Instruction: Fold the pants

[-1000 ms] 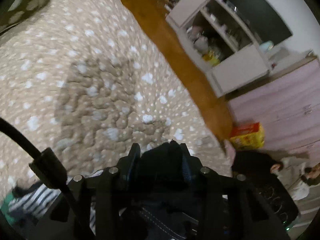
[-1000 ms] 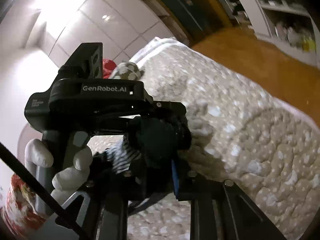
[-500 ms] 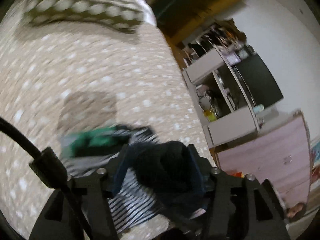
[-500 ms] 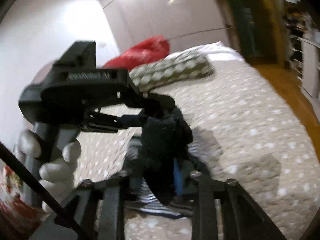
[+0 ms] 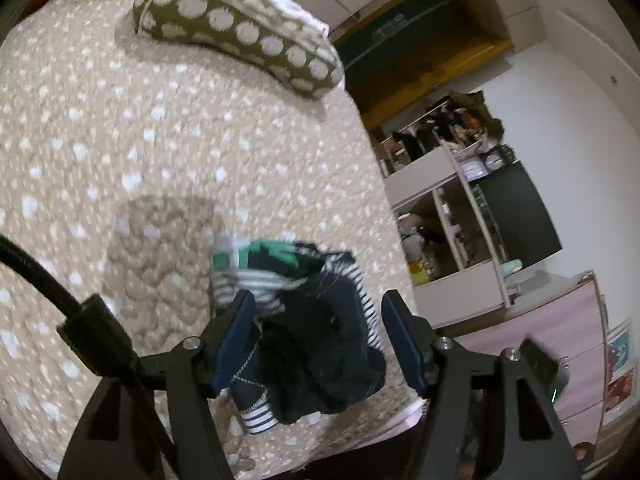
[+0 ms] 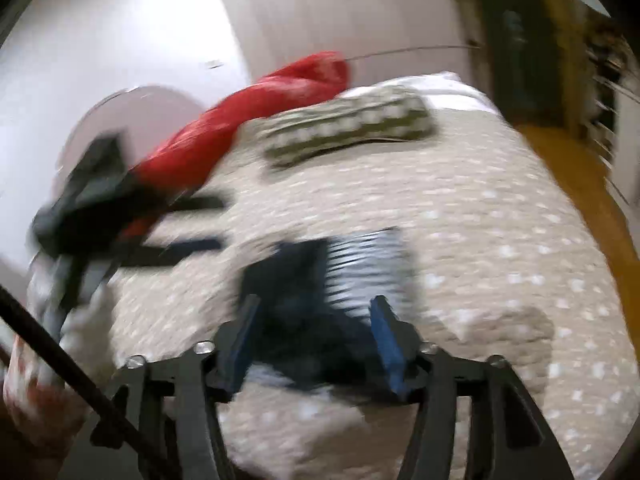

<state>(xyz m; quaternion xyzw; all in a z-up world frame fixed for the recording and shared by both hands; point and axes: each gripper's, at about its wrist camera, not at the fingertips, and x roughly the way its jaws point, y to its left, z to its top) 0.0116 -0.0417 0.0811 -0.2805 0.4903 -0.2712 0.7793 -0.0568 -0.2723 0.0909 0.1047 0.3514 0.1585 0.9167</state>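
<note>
Where the spotted bedspread (image 5: 120,128) dips, the pants (image 5: 320,340) sit bunched: dark navy fabric with striped lining and a green patch. My left gripper (image 5: 316,336) and right gripper (image 6: 314,336) both stand spread, released, the heap lying between and just ahead of each pair.

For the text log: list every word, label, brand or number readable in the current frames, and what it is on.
No text can be read in either view.
left gripper: any marking on its body is lost to motion blur in the right wrist view.
Pictures on the pink cabinet: too small to read.
Shelf items: labels too small to read.
pants: no print visible.
</note>
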